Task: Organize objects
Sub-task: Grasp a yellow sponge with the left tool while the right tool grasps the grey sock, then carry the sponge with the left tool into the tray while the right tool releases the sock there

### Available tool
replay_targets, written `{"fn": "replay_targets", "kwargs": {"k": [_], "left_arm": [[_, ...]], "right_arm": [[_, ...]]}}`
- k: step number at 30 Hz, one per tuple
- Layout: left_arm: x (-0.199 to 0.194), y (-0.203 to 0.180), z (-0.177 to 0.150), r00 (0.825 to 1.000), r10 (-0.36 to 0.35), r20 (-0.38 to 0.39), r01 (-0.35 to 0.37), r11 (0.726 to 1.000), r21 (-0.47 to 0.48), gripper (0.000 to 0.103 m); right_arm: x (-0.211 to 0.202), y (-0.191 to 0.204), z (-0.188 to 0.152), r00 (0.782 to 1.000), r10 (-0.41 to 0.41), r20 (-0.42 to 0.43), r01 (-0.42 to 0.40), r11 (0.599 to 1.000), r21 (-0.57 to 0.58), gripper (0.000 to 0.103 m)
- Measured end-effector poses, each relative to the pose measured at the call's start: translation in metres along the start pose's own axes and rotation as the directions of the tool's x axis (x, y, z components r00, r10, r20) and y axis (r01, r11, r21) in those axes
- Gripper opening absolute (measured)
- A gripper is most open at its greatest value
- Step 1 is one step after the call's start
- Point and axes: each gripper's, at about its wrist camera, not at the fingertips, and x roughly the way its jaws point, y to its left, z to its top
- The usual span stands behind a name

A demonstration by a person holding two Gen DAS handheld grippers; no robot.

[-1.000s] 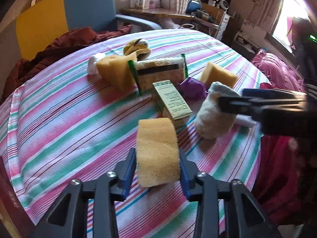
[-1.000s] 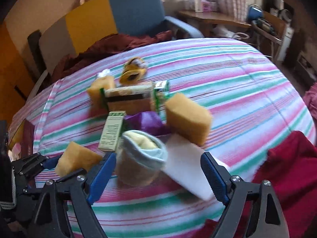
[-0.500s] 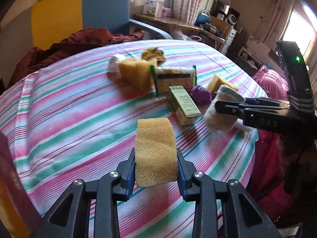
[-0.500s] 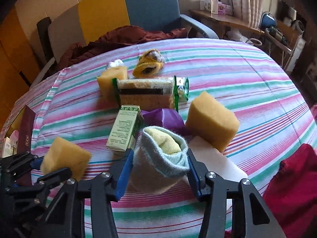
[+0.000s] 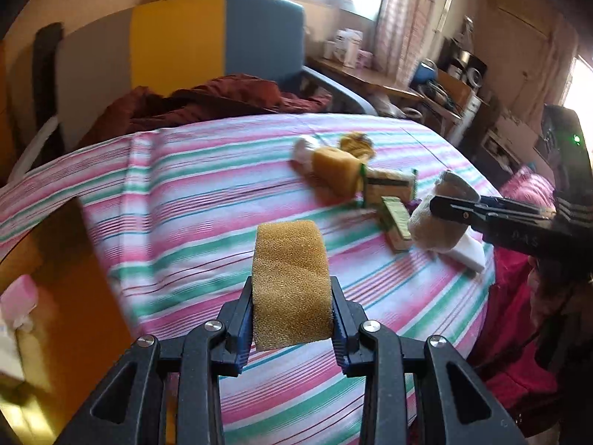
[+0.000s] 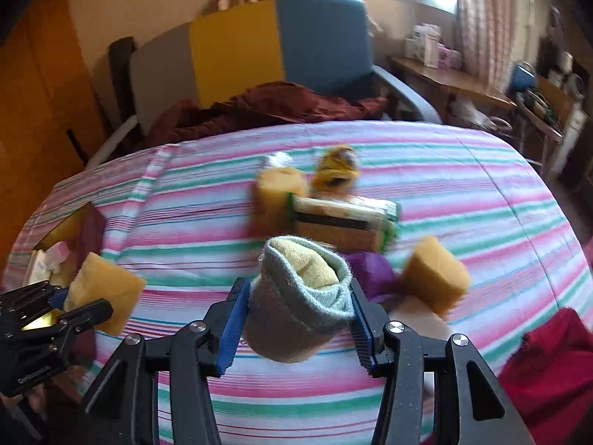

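The left gripper (image 5: 292, 319) points forward and slightly down over the near edge of the striped cloth (image 5: 207, 200), its jaws clamped on the two sides of a sponge (image 5: 291, 285) that stands up between them, clear of the cloth. From the right wrist view this gripper (image 6: 79, 306) comes in low at the left edge with the same sponge (image 6: 105, 294) pinched at its tip, just beside an open box (image 6: 55, 256) at the table's left rim.

The right gripper (image 6: 296, 322) is likewise level and aimed across the table, its jaws pressed against a rolled sock (image 6: 296, 296), grey-green outside and yellow within, the open end tipped up toward the camera. In the left wrist view that gripper (image 5: 450, 207) reaches in from the right, nearly horizontal, with the sock (image 5: 439, 215) held above the cloth.

Just under and behind the sock lies a white block (image 5: 465, 252), and beside it a green carton (image 5: 396, 222). Something purple (image 6: 370, 270) sits right behind the sock, with a second sponge (image 6: 435, 274) to its right.

Farther on is a packet of scourers (image 6: 344, 222) with green ends, a third sponge (image 6: 278, 193) touching its left end, and behind them a yellow rolled sock (image 6: 337, 170) and a small white thing (image 6: 278, 159), too blurred to name.

Beyond the table, dark red fabric (image 6: 267, 107) is heaped on a chair (image 6: 322, 40) with a blue, yellow and grey back.
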Motion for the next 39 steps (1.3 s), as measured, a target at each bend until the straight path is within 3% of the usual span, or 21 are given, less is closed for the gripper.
{"fn": "replay_targets", "kwargs": {"k": [8, 17, 24, 30, 39], "left_arm": [[-0.052, 0.066, -0.015, 0.991, 0.116, 0.071, -0.104, 0.983, -0.153, 0.035], [-0.104, 0.148, -0.059, 0.952, 0.296, 0.076, -0.255, 0.905, -0.34, 0.035], [-0.127, 0.189, -0.1, 0.925, 0.38, 0.03, -0.329, 0.836, -0.438, 0.035], [-0.131, 0.21, -0.122, 0.909, 0.417, -0.015, -0.374, 0.799, -0.472, 0.035], [-0.131, 0.23, -0.136, 0.881, 0.468, -0.069, -0.438, 0.75, -0.496, 0.036]], "right_arm": [[0.007, 0.085, 0.013, 0.987, 0.161, -0.003, -0.16, 0.978, -0.137, 0.052], [0.012, 0.178, 0.011, 0.949, 0.309, -0.056, -0.312, 0.909, -0.277, 0.052], [0.021, 0.248, -0.007, 0.899, 0.41, -0.154, -0.437, 0.825, -0.358, 0.052], [0.032, 0.301, -0.031, 0.854, 0.45, -0.26, -0.52, 0.75, -0.409, 0.052], [0.052, 0.354, -0.056, 0.805, 0.451, -0.385, -0.59, 0.677, -0.44, 0.052]]}}
